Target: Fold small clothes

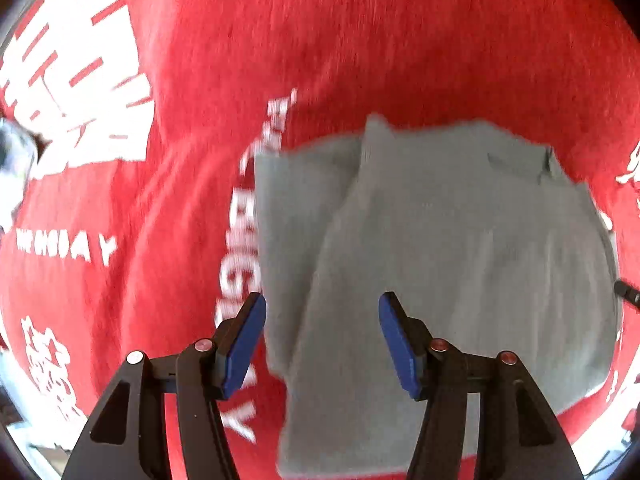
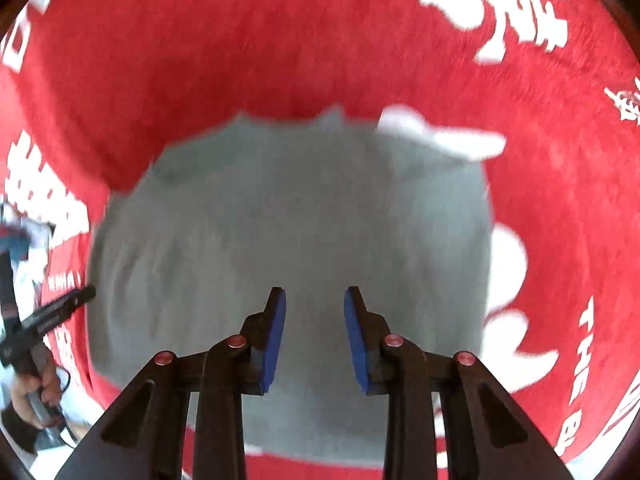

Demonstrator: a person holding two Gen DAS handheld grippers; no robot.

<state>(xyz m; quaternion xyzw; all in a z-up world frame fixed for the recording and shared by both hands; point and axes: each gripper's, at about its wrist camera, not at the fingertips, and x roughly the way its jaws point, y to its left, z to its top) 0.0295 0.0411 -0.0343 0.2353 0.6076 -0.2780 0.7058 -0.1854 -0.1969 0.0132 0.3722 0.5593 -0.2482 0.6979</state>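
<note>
The grey garment (image 1: pixel 440 264) lies partly folded on the red printed cloth (image 1: pixel 320 40) — both claws hover above it, left claw (image 1: pixel 322 300) spread wide, right claw (image 2: pixel 315 294) spread narrower, holding nothing. A careless pinch could snag the cloth underneath or drag the fold apart.

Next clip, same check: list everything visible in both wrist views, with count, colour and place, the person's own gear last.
Garment: one, grey, partly folded, lying on the red cloth.
Cloth: one, red with white printed lettering, spread under the garment and filling both views.
White item: one, at the garment's far right edge in the right wrist view; too blurred to name.
Left gripper: one, black with blue pads, open over the garment's near left part.
Right gripper: one, black with blue pads, open over the garment's near middle.
</note>
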